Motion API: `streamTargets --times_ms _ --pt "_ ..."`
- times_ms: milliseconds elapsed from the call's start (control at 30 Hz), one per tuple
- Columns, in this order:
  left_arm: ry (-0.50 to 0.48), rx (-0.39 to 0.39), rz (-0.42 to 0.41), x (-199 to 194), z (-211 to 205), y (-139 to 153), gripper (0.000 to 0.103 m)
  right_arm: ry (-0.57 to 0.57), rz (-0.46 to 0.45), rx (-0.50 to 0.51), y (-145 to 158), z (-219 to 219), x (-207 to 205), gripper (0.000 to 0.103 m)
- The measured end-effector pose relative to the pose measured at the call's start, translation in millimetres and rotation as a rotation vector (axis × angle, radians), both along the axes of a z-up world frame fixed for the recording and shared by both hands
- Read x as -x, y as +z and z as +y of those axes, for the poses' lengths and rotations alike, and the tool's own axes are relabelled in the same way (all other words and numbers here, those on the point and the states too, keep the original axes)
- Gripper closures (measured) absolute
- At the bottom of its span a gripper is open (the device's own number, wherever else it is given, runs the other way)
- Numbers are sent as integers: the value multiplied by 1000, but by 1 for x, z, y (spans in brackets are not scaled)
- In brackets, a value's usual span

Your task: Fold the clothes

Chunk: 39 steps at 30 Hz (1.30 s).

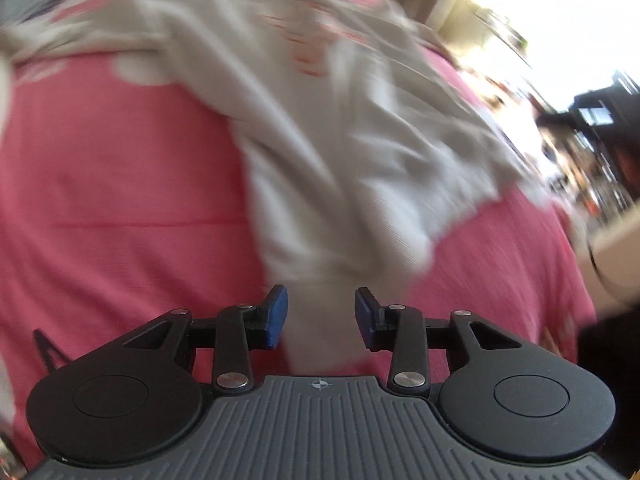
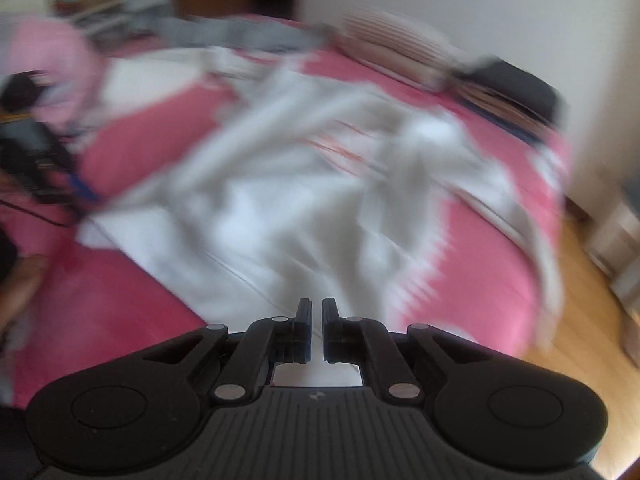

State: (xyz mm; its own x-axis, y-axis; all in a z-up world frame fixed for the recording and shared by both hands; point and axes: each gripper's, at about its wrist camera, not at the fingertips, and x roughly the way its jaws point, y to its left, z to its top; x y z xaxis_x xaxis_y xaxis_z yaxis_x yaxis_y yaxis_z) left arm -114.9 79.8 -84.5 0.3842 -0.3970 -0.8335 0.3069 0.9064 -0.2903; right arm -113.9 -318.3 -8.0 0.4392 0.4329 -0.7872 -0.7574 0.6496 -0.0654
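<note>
- Blue-padded fingers of the left gripper (image 1: 321,317) stand spread apart, with white cloth running between them but not pinched; released, I judge, to reach for an edge.
- Nearly closed, the right gripper (image 2: 316,330) leaves only a slit between its fingers; white cloth lies under it, but blur hides whether any fabric is caught.
- Rumpled and unfolded, the white shirt (image 1: 328,120) with a red print sprawls across the pink bedspread (image 1: 120,184), so folding looks barely begun.
- Beyond it, a striped pillow (image 2: 396,40) sits at the bed's far end, wooden floor (image 2: 576,300) alongside.
</note>
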Motion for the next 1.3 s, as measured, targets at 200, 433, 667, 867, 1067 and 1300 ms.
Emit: streamTargets --times_ms 200,433,667,867,1067,1300 --pt "59 -22 -21 -25 -4 -19 67 379 -14 40 -31 114 9 98" --pt "190 75 7 -31 3 -22 102 681 -153 16 -64 197 73 55" --pt "254 93 59 11 40 6 103 587 11 -46 -85 202 59 55" --pt "292 46 219 25 54 -30 103 538 115 -49 -106 200 43 54" --pt "333 94 146 6 81 -9 88 536 101 -48 -100 200 43 54" --pt "457 107 -66 -59 103 22 60 523 44 -102 -96 213 50 54"
